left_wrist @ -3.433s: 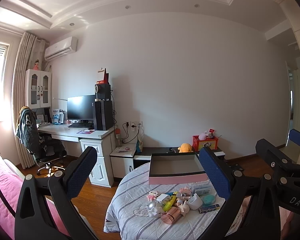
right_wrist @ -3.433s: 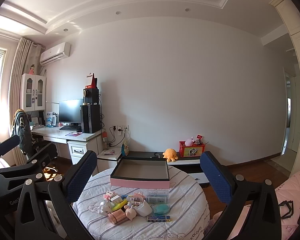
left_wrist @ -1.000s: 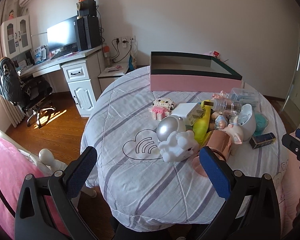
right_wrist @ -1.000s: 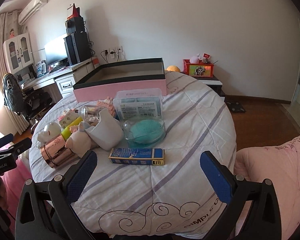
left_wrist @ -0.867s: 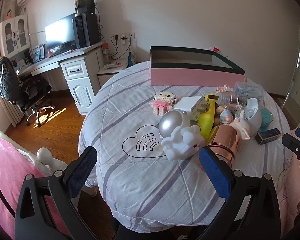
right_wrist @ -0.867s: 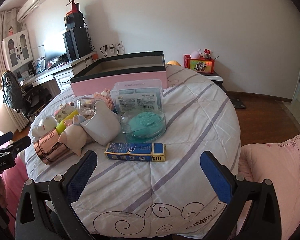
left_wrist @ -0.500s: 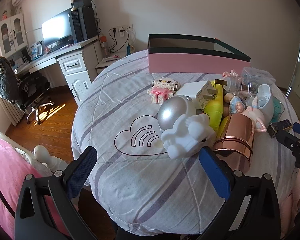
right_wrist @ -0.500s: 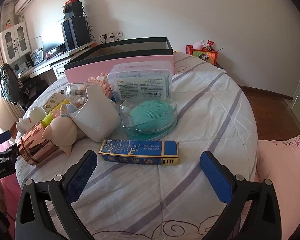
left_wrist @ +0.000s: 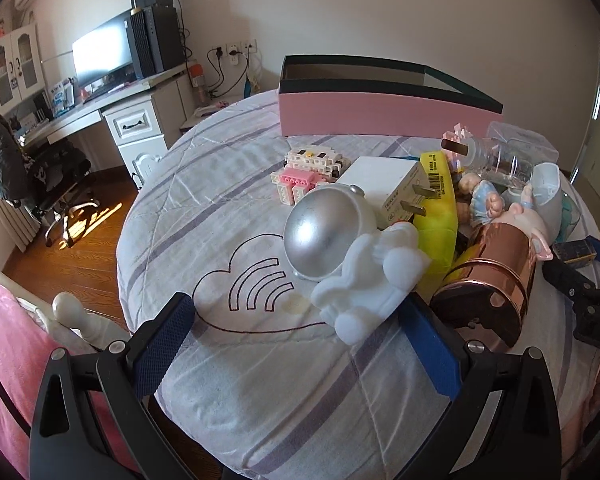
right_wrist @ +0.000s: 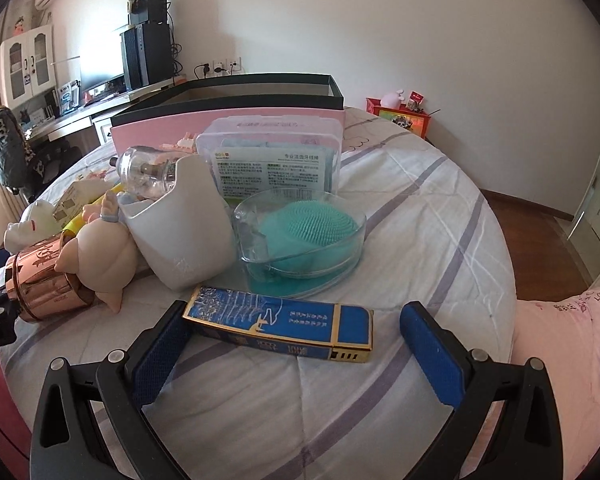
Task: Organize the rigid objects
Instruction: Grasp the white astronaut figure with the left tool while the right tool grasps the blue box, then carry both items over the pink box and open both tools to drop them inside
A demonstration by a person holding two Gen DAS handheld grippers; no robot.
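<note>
progress: nothing sorted | pink box (right_wrist: 228, 120) looks unfilled | blue carton (right_wrist: 280, 330) on desk (right_wrist: 420, 216) between parted right gripper (right_wrist: 296, 354) | left gripper (left_wrist: 300, 344) spread, empty, near astronaut figurine (left_wrist: 352, 256)

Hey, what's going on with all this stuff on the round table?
A person is tidying small items, one handheld gripper in each hand. The left gripper is open, low in front of the white astronaut figure. The right gripper is open around the blue box, jaws not touching it. The pink box sits behind the pile; nothing is lifted.
</note>
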